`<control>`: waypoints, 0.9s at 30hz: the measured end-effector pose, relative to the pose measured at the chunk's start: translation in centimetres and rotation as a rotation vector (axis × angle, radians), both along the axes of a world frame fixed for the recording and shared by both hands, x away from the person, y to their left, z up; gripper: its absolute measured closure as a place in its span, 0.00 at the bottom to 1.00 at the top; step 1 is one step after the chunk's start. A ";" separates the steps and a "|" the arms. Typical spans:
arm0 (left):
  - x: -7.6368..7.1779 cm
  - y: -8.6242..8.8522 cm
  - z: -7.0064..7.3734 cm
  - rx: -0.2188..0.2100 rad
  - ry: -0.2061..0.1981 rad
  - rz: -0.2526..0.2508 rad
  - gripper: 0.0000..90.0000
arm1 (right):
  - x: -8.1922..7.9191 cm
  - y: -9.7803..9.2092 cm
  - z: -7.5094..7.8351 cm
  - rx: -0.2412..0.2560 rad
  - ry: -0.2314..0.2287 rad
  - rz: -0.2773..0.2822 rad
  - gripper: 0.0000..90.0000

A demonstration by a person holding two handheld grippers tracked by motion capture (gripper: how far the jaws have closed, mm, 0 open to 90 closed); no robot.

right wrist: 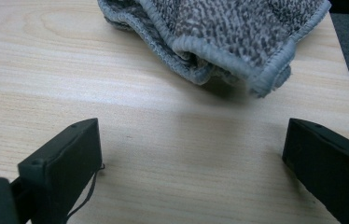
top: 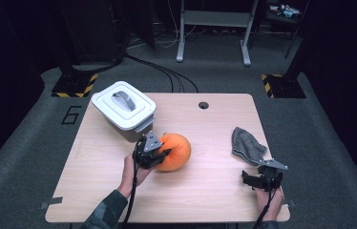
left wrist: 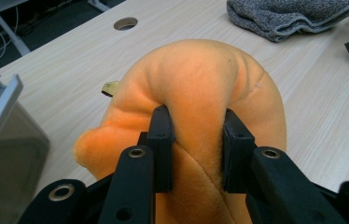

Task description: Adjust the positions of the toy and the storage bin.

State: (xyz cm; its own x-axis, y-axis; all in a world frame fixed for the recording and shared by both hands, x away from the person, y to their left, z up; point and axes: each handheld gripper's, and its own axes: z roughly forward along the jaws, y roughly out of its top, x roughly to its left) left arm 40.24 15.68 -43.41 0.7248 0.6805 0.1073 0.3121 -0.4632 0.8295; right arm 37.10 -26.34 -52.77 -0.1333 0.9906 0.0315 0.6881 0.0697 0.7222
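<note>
A: Surface, room?
B: Pale wood-grain counter (top: 205,143), round cable hole; dark room, grey carpet, white lidded bin (top: 124,109) at far left.
A: Materials?
B: Orange plush (left wrist: 200,79), soft, rounded, mid-counter; my left fingers (left wrist: 161,140) pinch a fold of it; right fingers (right wrist: 70,154) spread wide near knitted grey cloth (right wrist: 228,32).

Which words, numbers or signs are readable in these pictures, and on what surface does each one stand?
"6": a black numeral on the grey floor, left of the table.
Yellow and black hazard stripes, without words, mark two floor plates behind the table.
A small tag beside the orange plush toy, which the left gripper pinches, is too small to read.
The white lidded box and the grey cloth show no text.
</note>
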 end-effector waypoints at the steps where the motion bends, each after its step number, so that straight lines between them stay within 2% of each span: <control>1: -0.1 0.2 0.1 0.000 0.002 0.000 0.78 | 0.0 0.0 0.0 0.000 0.000 -0.001 0.04; 7: -0.8 1.7 0.2 -0.016 -0.001 0.018 0.78 | 0.0 0.0 0.0 -0.007 -0.003 0.001 0.04; 15: -1.9 3.7 0.4 -0.014 -0.005 0.041 0.78 | 0.0 0.0 0.0 -0.011 -0.002 0.004 0.04; 17: -2.2 4.2 0.4 -0.027 -0.002 0.051 0.78 | 0.0 0.1 0.0 -0.012 0.000 0.004 0.04; 27: -3.6 7.1 0.4 -0.035 0.014 0.086 0.78 | 0.0 0.1 0.0 -0.015 0.004 0.003 0.04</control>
State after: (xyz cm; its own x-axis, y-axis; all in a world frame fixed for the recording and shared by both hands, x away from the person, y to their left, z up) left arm 36.60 22.82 -43.02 0.6651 0.7432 0.0724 0.3609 -0.4048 0.8402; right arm 37.13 -26.22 -52.80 -0.1362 0.9905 0.0170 0.6909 0.0827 0.7182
